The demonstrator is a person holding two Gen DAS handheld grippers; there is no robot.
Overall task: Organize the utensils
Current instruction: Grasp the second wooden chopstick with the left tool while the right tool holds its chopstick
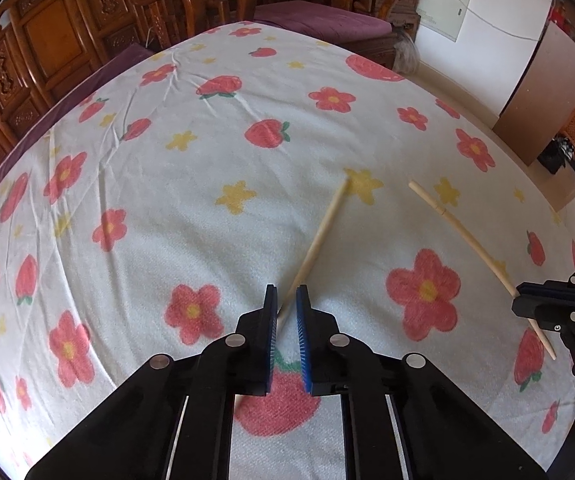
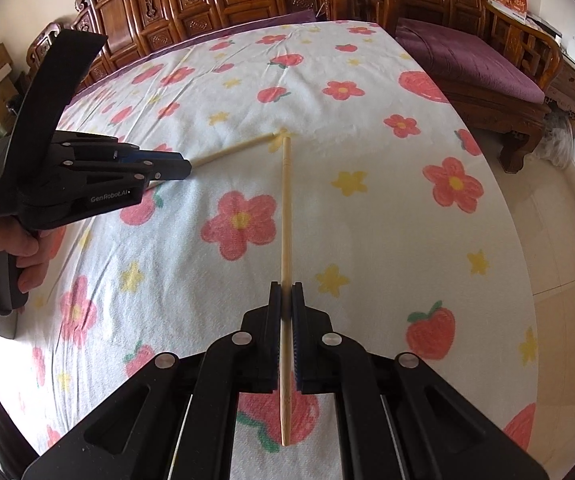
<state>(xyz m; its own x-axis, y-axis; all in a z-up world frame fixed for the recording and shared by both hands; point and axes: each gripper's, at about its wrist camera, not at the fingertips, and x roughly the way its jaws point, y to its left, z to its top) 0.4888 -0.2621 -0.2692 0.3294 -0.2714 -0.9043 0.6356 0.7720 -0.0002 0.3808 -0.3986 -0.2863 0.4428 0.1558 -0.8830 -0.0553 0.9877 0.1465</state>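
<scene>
Two pale wooden chopsticks are over a flowered cloth [image 1: 167, 200]. My left gripper [image 1: 286, 296] is shut on the near end of one chopstick [image 1: 319, 236], which slants away to the upper right. In the right wrist view the same gripper [image 2: 186, 168] comes in from the left, with its chopstick [image 2: 235, 148] sticking out past the fingertips. My right gripper [image 2: 286, 292] is shut on the other chopstick [image 2: 286, 208], which runs straight ahead with its thin end behind the pads. From the left wrist view that gripper [image 1: 518, 300] and its chopstick [image 1: 463, 232] are at the right. The far tips lie close together.
The cloth [image 2: 367, 240] with red flowers and strawberries covers the whole table. Carved wooden chairs [image 2: 207, 0] line the far side, and a bench with a purple cushion [image 2: 467, 64] stands at the right. Tiled floor [image 2: 559, 240] shows past the table's right edge. A hand [image 2: 15, 256] grips the left handle.
</scene>
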